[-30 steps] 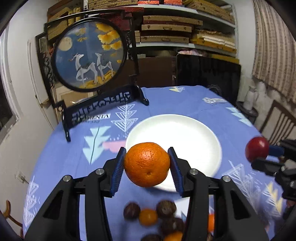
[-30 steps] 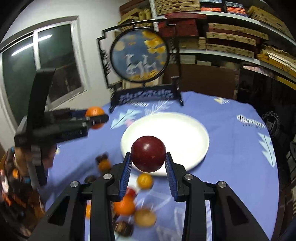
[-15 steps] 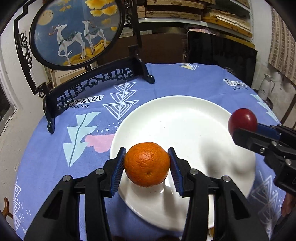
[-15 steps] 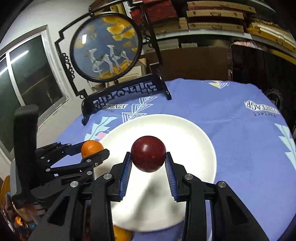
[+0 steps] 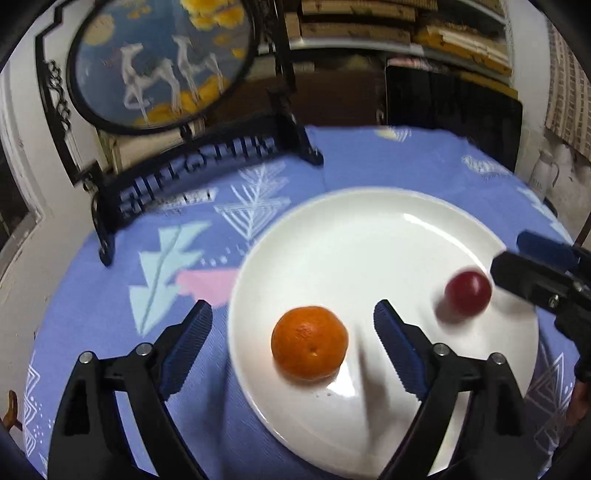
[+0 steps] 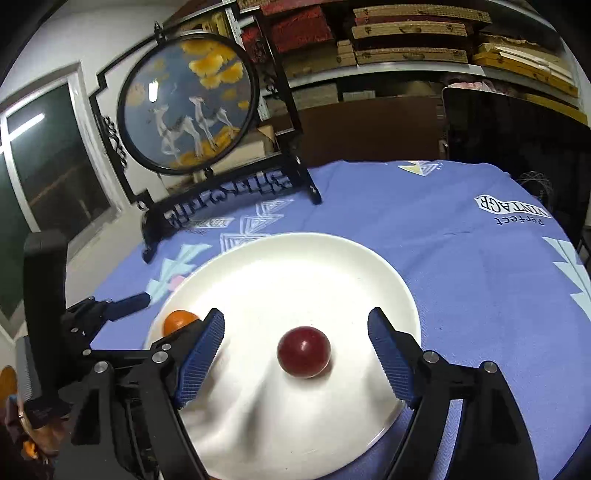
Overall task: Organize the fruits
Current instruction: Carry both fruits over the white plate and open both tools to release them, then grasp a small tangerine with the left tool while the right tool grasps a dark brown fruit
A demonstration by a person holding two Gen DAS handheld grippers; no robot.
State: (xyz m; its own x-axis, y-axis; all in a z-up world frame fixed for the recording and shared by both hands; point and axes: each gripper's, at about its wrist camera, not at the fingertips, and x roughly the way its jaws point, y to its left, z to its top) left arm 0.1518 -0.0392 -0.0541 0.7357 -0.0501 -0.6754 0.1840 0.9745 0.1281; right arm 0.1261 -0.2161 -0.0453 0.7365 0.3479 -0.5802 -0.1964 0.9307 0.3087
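A white plate lies on the blue tablecloth. An orange rests on the plate's near left part, between the spread fingers of my left gripper, which is open and not touching it. A dark red round fruit rests on the plate between the spread fingers of my right gripper, which is open too. The red fruit also shows in the left wrist view beside the right gripper's fingers. The orange peeks out behind a finger in the right wrist view, where the plate fills the middle.
A round framed deer picture on a black carved stand stands at the table's far left; it also shows in the right wrist view. Shelves with boxes line the back wall. A window is at the left.
Both grippers have opened and let go of their fruits. The orange and the red fruit now rest on the plate. Both grippers moved forward over the plate.
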